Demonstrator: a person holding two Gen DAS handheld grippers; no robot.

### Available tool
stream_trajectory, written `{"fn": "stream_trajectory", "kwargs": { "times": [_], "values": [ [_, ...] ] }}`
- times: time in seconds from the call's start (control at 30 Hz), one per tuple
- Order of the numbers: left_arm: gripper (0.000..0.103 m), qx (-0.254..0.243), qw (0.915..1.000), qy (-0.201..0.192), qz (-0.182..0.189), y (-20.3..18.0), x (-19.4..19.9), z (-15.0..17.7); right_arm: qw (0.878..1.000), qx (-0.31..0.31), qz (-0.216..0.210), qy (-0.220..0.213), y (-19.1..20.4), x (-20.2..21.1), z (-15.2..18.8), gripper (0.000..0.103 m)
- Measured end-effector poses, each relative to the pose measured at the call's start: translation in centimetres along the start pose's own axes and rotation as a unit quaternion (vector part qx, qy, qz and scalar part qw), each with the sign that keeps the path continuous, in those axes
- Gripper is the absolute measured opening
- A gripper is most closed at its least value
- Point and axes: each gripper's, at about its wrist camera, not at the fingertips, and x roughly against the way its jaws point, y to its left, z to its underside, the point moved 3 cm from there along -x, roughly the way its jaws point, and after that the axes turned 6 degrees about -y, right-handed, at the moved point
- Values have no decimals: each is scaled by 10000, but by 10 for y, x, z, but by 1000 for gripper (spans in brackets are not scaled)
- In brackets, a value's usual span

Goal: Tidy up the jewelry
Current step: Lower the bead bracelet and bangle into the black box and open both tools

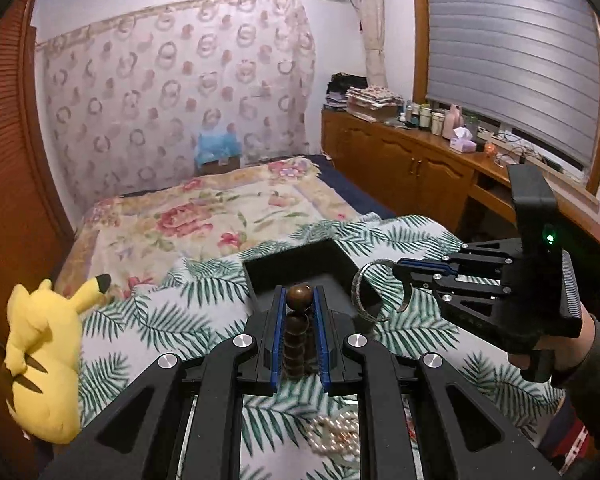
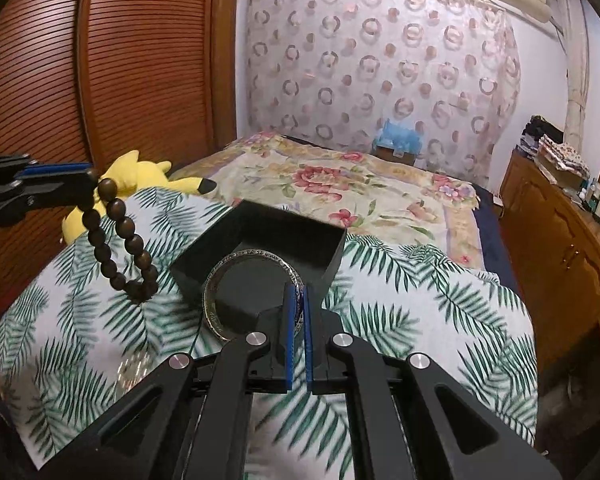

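Left wrist view shows the brown bead bracelet (image 1: 298,334) clamped in the left tool (image 1: 299,300), hanging above the palm-print cloth (image 1: 172,320) beside the open black box (image 1: 300,264). Just right of it, the right tool (image 1: 400,268) pinches the silver bangle (image 1: 370,300) over the box's near edge. A yellow plush toy (image 1: 44,356) lies at the cloth's left edge.

There are tiny letters on the silver bangle (image 2: 256,292) held in the right claw, too small to read.
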Motion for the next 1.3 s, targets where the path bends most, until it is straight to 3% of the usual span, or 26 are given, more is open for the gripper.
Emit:
{"fn": "stream_trajectory", "kwargs": {
  "times": [0.43,1.03,1.3],
  "values": [
    [12,14,9997,140,-195,10,-42,-20,9989,-147,-356,257,0,-56,-4,8],
    [13,48,9984,503,-255,6,-115,-25,9996,-155,-251,-49,-12,7,30,8],
    [31,103,9985,472,-244,3,-98,-7,9992,-142,-316,-216,-2,37,41,8]
  ]
}}
